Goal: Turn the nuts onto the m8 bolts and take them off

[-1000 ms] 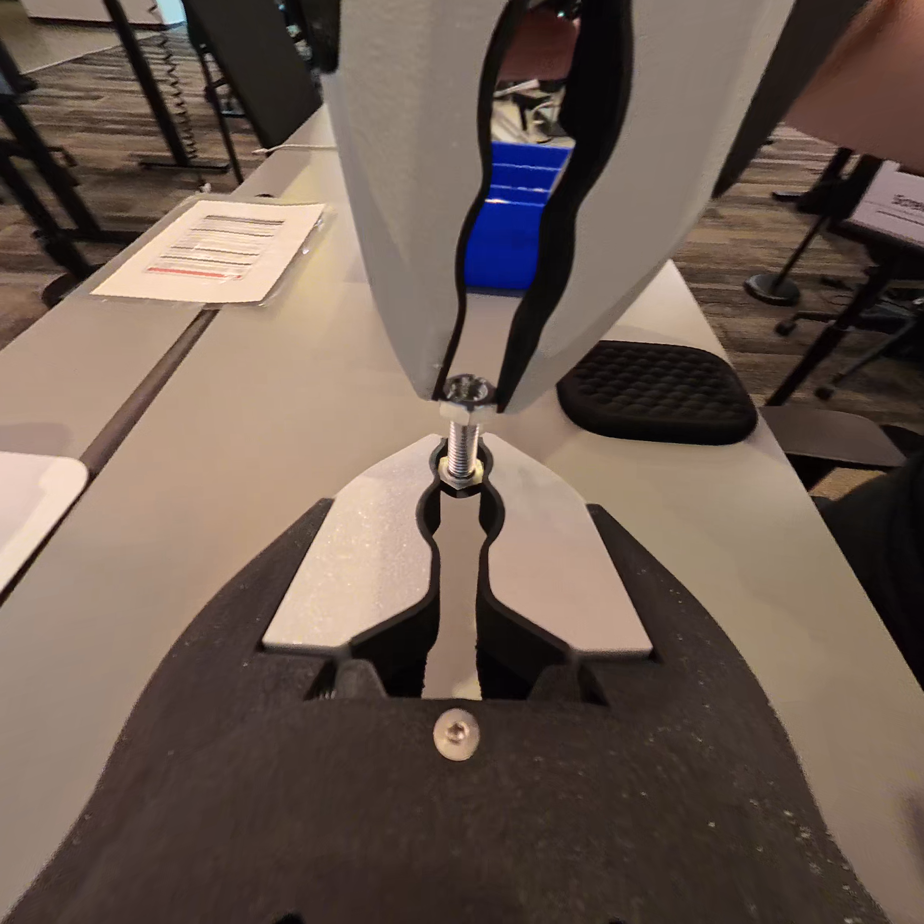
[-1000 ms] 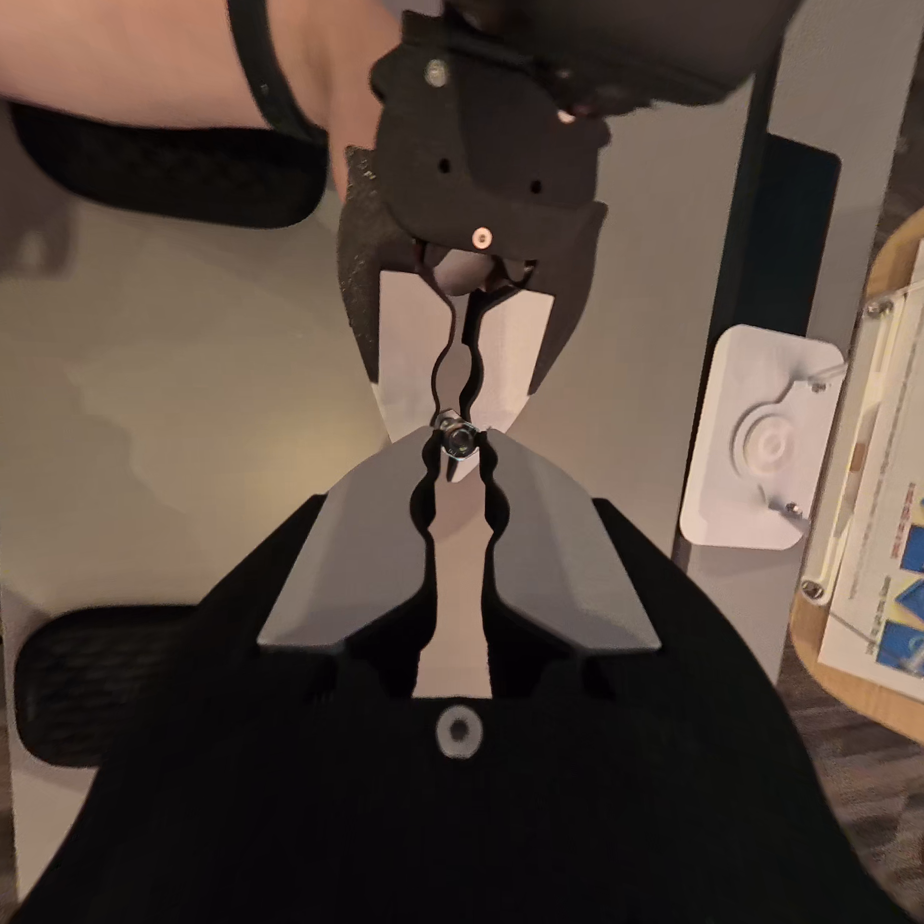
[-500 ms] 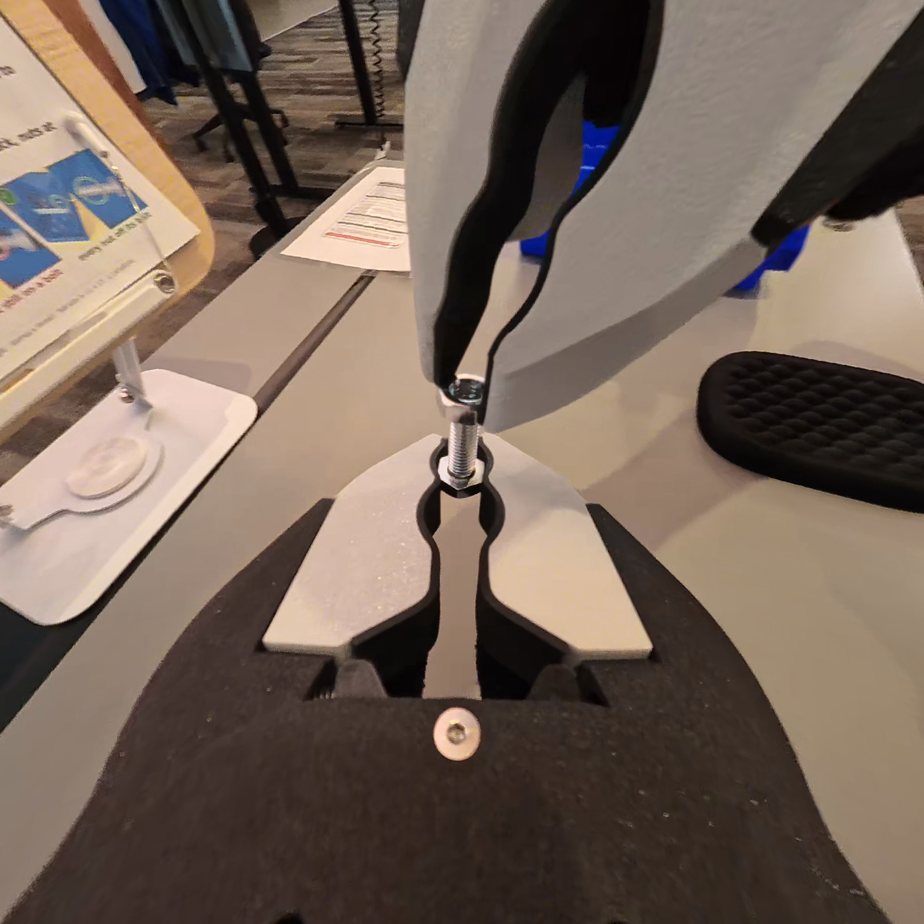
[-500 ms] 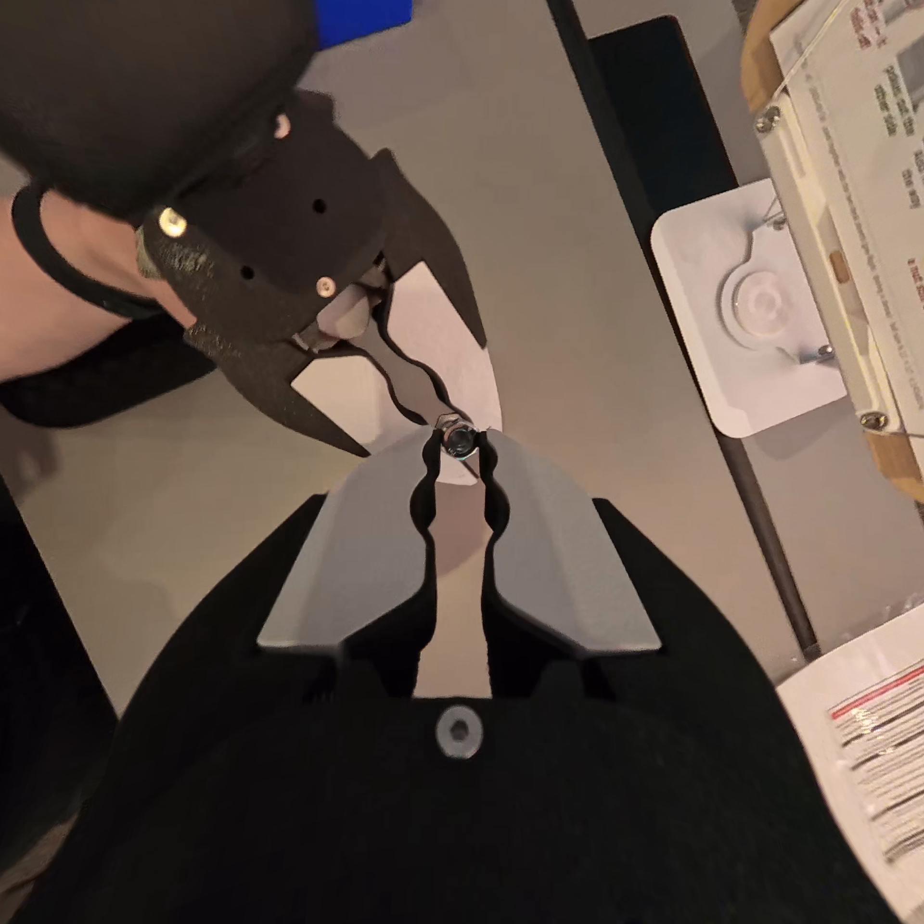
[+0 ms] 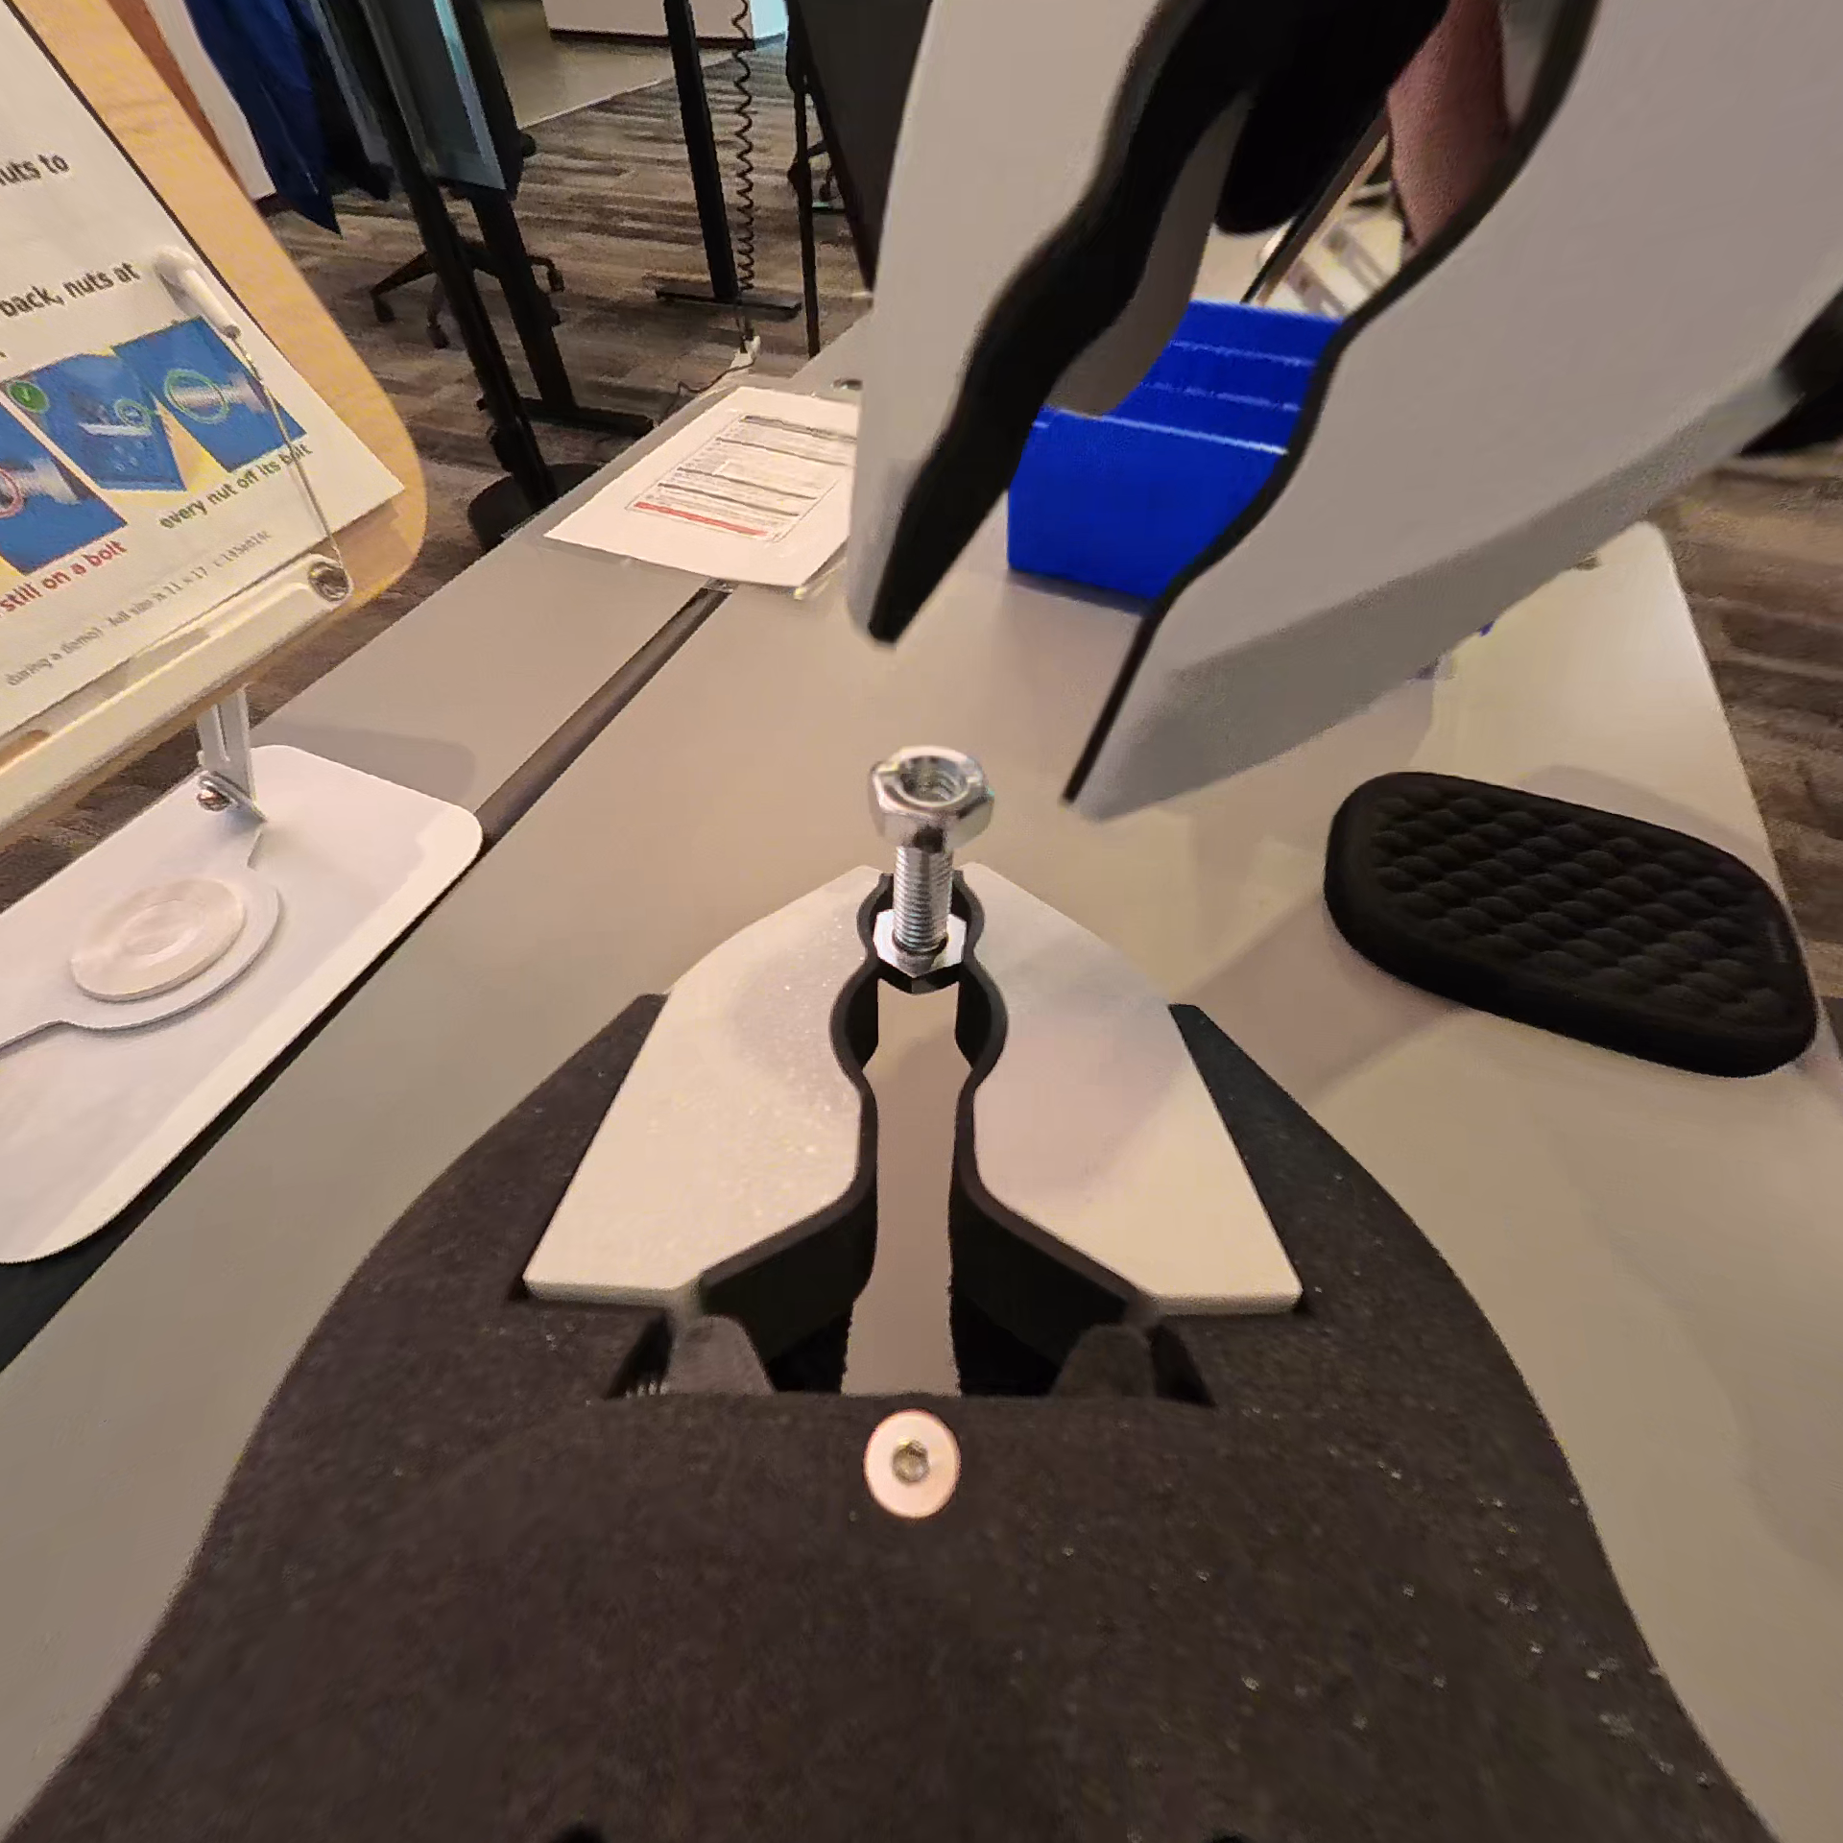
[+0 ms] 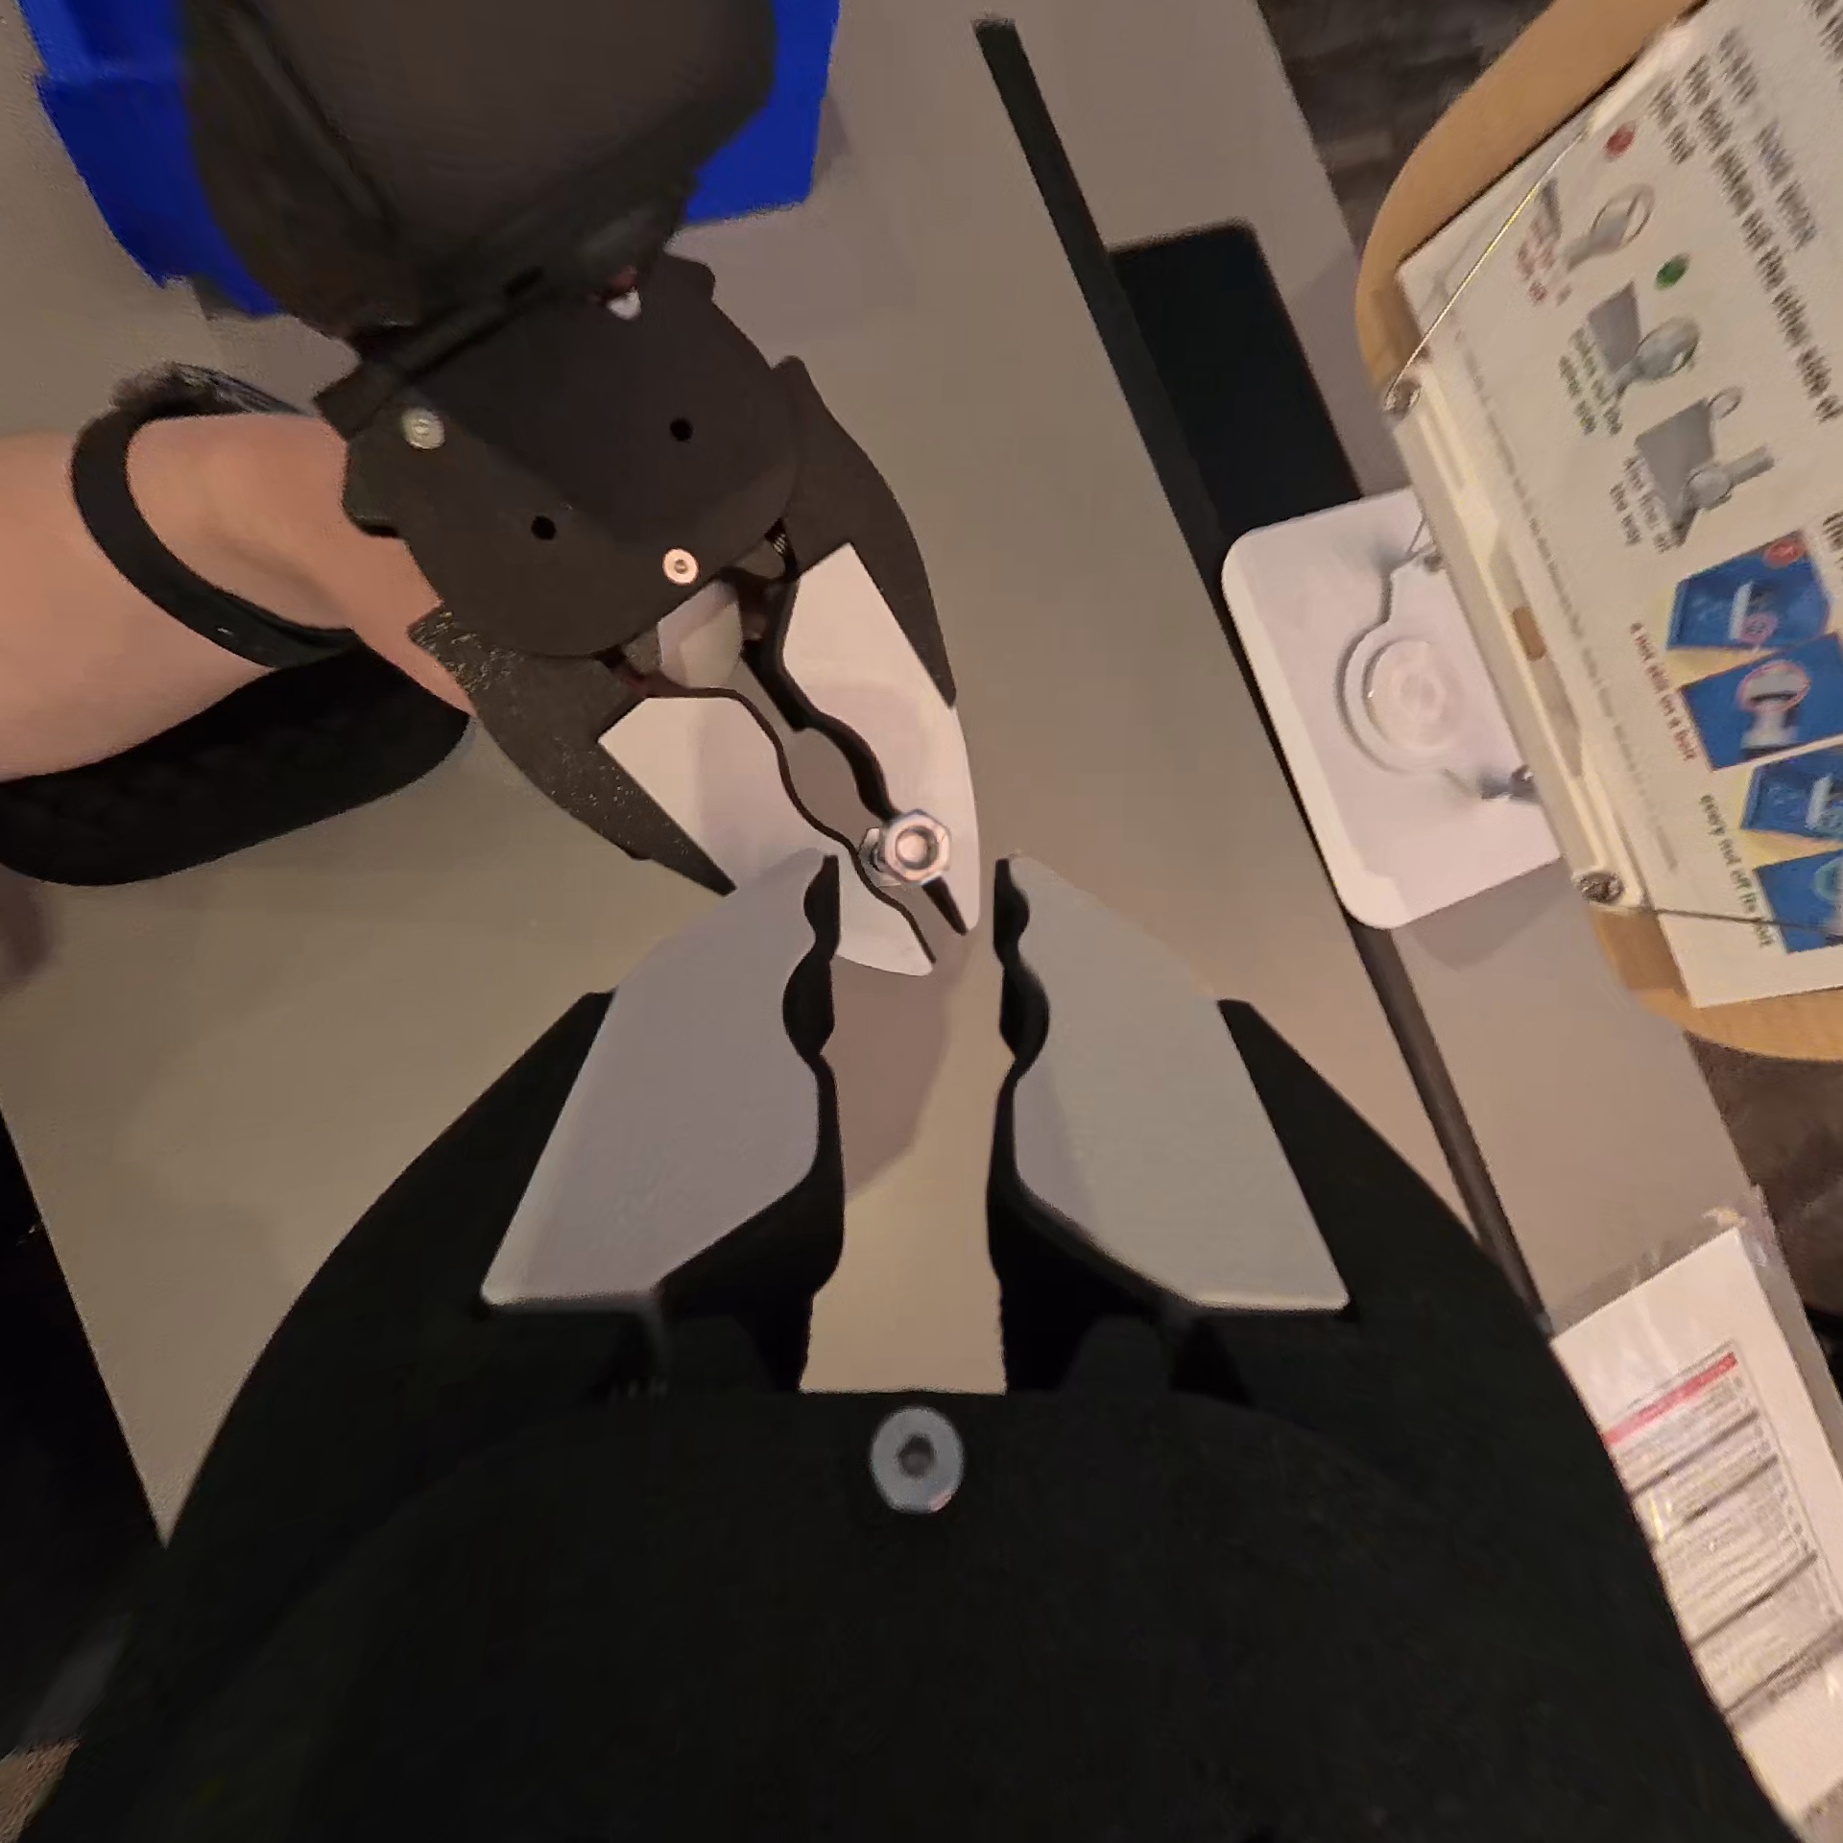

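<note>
A silver bolt [image 5: 920, 898] stands upright, its hex head clamped in the tip notch of my left gripper [image 5: 918, 888], which is shut on it. A hex nut [image 5: 929, 803] sits on the top end of the thread. My right gripper [image 5: 982, 713] hangs above it, open and empty, with both tips clear of the nut. In the right wrist view my right gripper [image 6: 913, 878] is open, and the nut [image 6: 910, 848] shows end-on just beyond its tips. The left gripper [image 6: 922, 922] comes in from the upper left, held by a hand.
A blue bin [image 5: 1147, 479] stands at the back of the grey table [image 5: 698, 758]. A black pad [image 5: 1566, 918] lies to the right. A sign stand with a white base [image 5: 150, 947] is on the left, and a printed sheet [image 5: 738, 479] lies behind it. My hands' fingertips stand some 6 cm from each other.
My right gripper was shut on the nut; it has opened, let go and lifted away. The left gripper still holds the bolt.
</note>
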`<state>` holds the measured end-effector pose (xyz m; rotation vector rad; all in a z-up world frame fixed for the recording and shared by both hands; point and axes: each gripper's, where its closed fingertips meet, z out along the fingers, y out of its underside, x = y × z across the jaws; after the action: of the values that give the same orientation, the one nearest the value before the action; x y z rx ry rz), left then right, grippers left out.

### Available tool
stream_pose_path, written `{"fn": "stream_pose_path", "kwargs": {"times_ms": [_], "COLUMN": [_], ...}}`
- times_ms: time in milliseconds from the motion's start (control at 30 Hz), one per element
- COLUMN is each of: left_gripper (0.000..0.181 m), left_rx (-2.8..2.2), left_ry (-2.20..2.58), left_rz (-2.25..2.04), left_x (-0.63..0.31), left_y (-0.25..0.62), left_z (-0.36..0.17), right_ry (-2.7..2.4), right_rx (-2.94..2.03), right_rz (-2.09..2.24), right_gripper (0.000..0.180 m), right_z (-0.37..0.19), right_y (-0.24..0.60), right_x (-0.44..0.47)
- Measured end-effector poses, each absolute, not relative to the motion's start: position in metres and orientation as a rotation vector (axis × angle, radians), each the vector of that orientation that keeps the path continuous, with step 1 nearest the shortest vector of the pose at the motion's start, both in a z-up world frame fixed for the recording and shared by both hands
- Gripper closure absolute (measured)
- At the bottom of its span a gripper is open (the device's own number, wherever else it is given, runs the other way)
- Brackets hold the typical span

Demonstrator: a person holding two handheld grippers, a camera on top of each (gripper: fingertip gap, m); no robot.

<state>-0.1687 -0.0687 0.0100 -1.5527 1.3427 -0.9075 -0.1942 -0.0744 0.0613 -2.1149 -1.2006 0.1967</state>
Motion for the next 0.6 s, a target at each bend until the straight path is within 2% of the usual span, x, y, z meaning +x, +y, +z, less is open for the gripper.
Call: {"fn": "stream_pose_path", "kwargs": {"times_ms": [200,300,400,500,600], "left_gripper": [0.171,0.171,0.171,0.171,0.171], "left_rx": [-1.486,-1.437,-1.407,-1.418,-1.464], "left_ry": [1.360,1.346,1.322,1.328,1.349], "left_rz": [-1.023,-1.110,-1.200,-1.190,-1.087], "left_x": [-0.177,-0.180,-0.182,-0.181,-0.180], "left_y": [-0.077,-0.085,-0.092,-0.094,-0.090], "left_z": [0.024,0.037,0.049,0.049,0.042], "right_ry": [-1.211,-1.133,-1.066,-1.050,-1.168], "right_rx": [-1.684,-1.455,-1.307,-1.240,-1.441], "right_rz": [0.542,0.848,1.089,1.082,0.770], "right_gripper": [0.134,0.127,0.127,0.135,0.134], "right_z": [0.104,0.118,0.124,0.123,0.092], "right_y": [-0.086,-0.096,-0.101,-0.098,-0.087], "right_x": [-0.205,-0.205,-0.201,-0.198,-0.194]}}
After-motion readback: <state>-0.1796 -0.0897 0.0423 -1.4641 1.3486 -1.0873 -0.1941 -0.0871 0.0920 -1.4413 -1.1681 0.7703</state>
